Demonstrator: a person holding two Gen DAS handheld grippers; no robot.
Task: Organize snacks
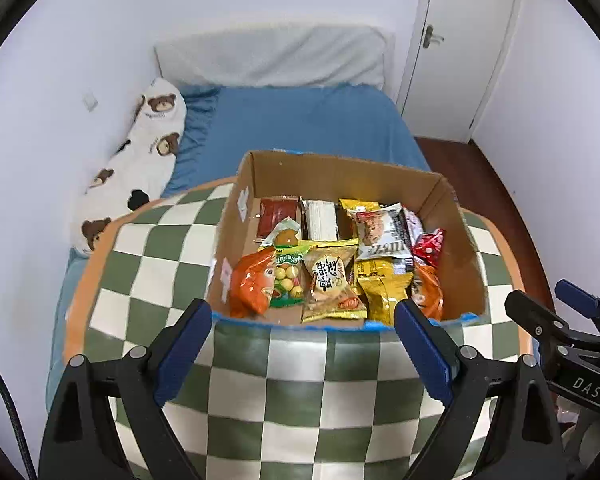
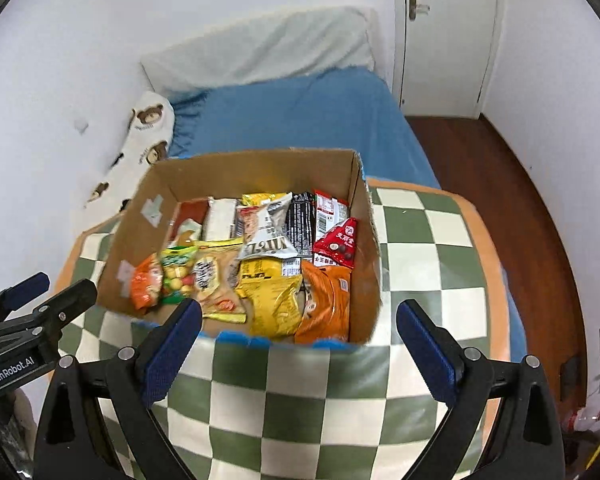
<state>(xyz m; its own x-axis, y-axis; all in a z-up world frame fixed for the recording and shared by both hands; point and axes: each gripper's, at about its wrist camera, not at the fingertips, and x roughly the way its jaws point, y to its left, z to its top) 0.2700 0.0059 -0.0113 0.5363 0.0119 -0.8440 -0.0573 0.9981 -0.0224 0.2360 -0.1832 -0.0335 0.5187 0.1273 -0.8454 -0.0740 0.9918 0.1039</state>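
Note:
An open cardboard box (image 1: 456, 248) (image 2: 148, 184) sits on a green-and-white checkered table (image 1: 292, 392) (image 2: 300, 400). Inside lie several snack packets: an orange bag (image 1: 252, 284) (image 2: 328, 304), a yellow bag (image 1: 384, 288) (image 2: 272, 300), a green candy bag (image 1: 288, 276) (image 2: 178, 276), a white bag (image 1: 384, 232) (image 2: 264, 232) and a red packet (image 1: 430, 244) (image 2: 338, 244). My left gripper (image 1: 302, 316) hovers open over the table just short of the box, holding nothing. My right gripper (image 2: 300, 320) is likewise open and holds nothing; each gripper shows at the edge of the other's view.
Behind the table is a bed with a blue sheet (image 1: 308, 120) (image 2: 300, 112), a bear-print pillow (image 1: 140, 160) (image 2: 148, 128) by the left wall and a white headboard cushion (image 1: 272, 56). A white door (image 1: 460, 40) (image 2: 444, 32) and dark wood floor (image 2: 500, 184) lie to the right.

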